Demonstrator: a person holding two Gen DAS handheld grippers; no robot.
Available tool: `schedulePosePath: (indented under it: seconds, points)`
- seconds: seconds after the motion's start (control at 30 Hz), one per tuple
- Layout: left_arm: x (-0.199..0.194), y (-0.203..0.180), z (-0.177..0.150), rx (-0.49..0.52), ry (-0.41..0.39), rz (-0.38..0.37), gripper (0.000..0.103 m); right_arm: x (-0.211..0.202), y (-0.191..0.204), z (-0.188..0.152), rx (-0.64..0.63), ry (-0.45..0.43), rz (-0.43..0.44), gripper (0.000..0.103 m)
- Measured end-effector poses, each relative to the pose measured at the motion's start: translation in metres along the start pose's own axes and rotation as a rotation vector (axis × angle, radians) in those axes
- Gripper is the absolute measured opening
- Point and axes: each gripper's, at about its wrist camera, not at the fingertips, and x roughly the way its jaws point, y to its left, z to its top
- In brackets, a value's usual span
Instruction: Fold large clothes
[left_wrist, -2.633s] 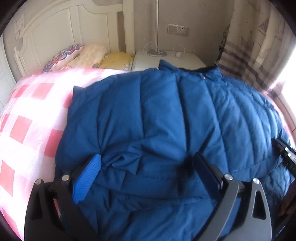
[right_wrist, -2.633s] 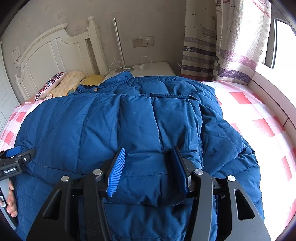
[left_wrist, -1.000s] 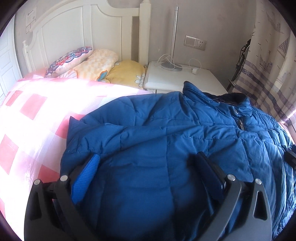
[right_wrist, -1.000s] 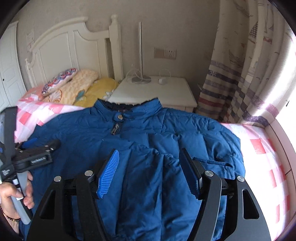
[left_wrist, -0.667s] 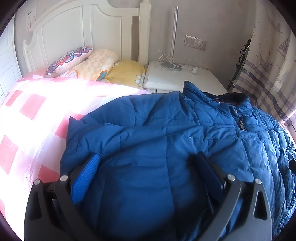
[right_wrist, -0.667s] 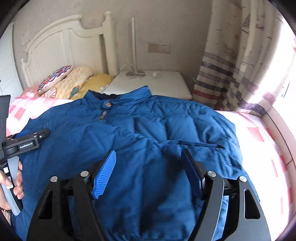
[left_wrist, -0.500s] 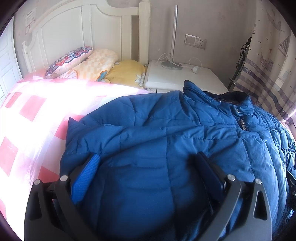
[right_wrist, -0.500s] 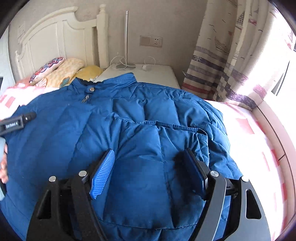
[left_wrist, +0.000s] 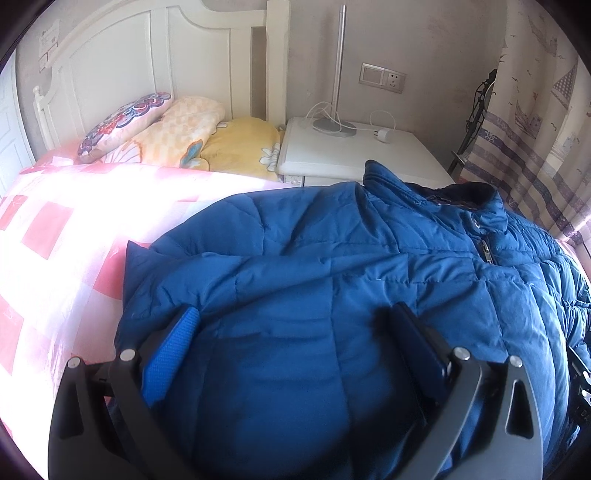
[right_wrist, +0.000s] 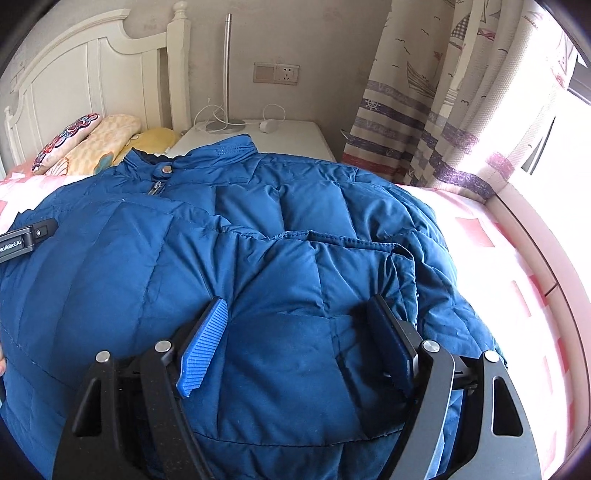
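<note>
At the left of the scene, a pink-and-white checked bed (left_wrist: 55, 236) carries the task's thing, with pillows (left_wrist: 177, 125) stacked at its head edge against a white headboard (left_wrist: 122, 66). The blue puffer jacket (left_wrist: 303, 280) is spread front-up across the bed, its collar (right_wrist: 221, 149) toward the head edge beside a white nightstand (left_wrist: 354, 155), zip closed.

The left gripper (left_wrist: 295, 332) hovers over the jacket's left side, near its hem end. Its fingers (left_wrist: 170, 354) stand wide apart with quilted cloth bulging between them; whether the pads press on the cloth cannot be told. The jacket's left sleeve appears to have been laid over the front.

Further right, the right gripper (right_wrist: 299, 325) is held over a folded flap of the jacket's right side. Its fingers (right_wrist: 203, 350) have just been opening and now stand released, the flap lying between them without being pinched.

The jacket is judged light for its bulk, soft and springy; the filling is likely to push folds open again, and the smooth shell may slip between pads. A hold is best taken on a seamed edge, such as the hem or the flap's stitched border (right_wrist: 347, 240), where the cloth is thinner, rather than on a puffed panel. A striped curtain (right_wrist: 424, 122) hangs by the bed's right edge.
</note>
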Motion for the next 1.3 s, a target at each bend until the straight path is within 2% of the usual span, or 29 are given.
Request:
schedulePosePath:
  seconds: [0.23, 0.33, 0.37, 0.43, 0.5, 0.53, 0.57, 0.6, 0.63, 0.67, 0.77, 0.83, 0.9, 0.97, 1.0, 1.03, 1.07, 1.13, 1.2, 1.23, 1.3]
  points:
    - [-0.006, 0.002, -0.002, -0.008, -0.014, 0.001, 0.102, 0.003, -0.006, 0.001, 0.044, 0.017, 0.045, 0.078]
    - [-0.031, -0.005, -0.015, 0.027, 0.008, 0.050, 0.101, 0.000, -0.006, 0.000, 0.037, 0.014, 0.057, 0.079]
    - [-0.047, -0.011, -0.022, 0.047, -0.001, 0.053, 0.101, -0.003, -0.006, 0.000, 0.014, 0.022, 0.064, 0.079]
    - [-0.080, -0.022, -0.043, 0.071, -0.015, 0.000, 0.101, -0.020, -0.006, -0.001, -0.030, 0.043, 0.076, 0.078]
    - [-0.100, -0.034, -0.069, 0.104, -0.005, -0.061, 0.101, -0.043, -0.010, -0.010, -0.019, -0.006, 0.131, 0.081]
    - [-0.102, -0.042, -0.083, 0.135, 0.018, -0.063, 0.101, -0.046, -0.009, -0.016, -0.041, -0.007, 0.115, 0.086]
    - [-0.098, -0.049, -0.096, 0.163, 0.056, -0.053, 0.101, -0.041, -0.006, -0.022, -0.084, 0.026, 0.087, 0.086]
    - [-0.089, -0.055, -0.110, 0.188, 0.100, -0.035, 0.101, -0.038, -0.006, -0.027, -0.114, 0.052, 0.096, 0.086]
    - [-0.088, -0.058, -0.119, 0.205, 0.084, -0.009, 0.102, -0.040, -0.008, -0.029, -0.116, 0.066, 0.111, 0.086]
    - [-0.094, -0.058, -0.122, 0.202, 0.069, 0.002, 0.102, -0.046, -0.012, -0.028, -0.104, 0.086, 0.123, 0.086]
    - [-0.108, -0.045, -0.127, 0.103, 0.137, -0.023, 0.101, -0.080, -0.015, -0.029, -0.097, 0.081, 0.149, 0.086]
    - [-0.130, -0.039, -0.136, 0.074, 0.102, -0.053, 0.101, -0.102, -0.009, -0.039, -0.150, 0.044, 0.197, 0.086]
    - [-0.143, -0.040, -0.151, 0.100, 0.081, -0.043, 0.101, -0.104, 0.003, -0.056, -0.242, 0.075, 0.218, 0.086]
    - [-0.138, -0.042, -0.166, 0.140, 0.116, -0.018, 0.101, -0.086, 0.013, -0.077, -0.326, 0.167, 0.192, 0.086]
    - [-0.139, -0.040, -0.169, 0.144, 0.096, -0.029, 0.102, -0.075, 0.014, -0.086, -0.338, 0.198, 0.195, 0.086]
    - [-0.141, -0.037, -0.170, 0.140, 0.098, -0.040, 0.101, -0.074, 0.006, -0.086, -0.286, 0.176, 0.229, 0.087]
    - [-0.143, -0.035, -0.170, 0.151, 0.107, -0.040, 0.101, -0.072, -0.003, -0.084, -0.246, 0.204, 0.248, 0.088]
    - [-0.158, -0.025, -0.170, 0.155, 0.088, 0.012, 0.101, -0.081, -0.018, -0.082, -0.197, 0.198, 0.197, 0.088]
    - [-0.176, -0.007, -0.175, 0.147, 0.027, 0.046, 0.101, -0.096, -0.037, -0.083, -0.173, 0.136, 0.185, 0.088]
    - [-0.180, 0.002, -0.180, 0.136, 0.020, 0.073, 0.101, -0.099, -0.050, -0.086, -0.153, 0.120, 0.169, 0.089]
    - [-0.171, 0.027, -0.190, 0.093, 0.070, 0.103, 0.102, -0.092, -0.076, -0.097, -0.103, 0.152, 0.111, 0.089]
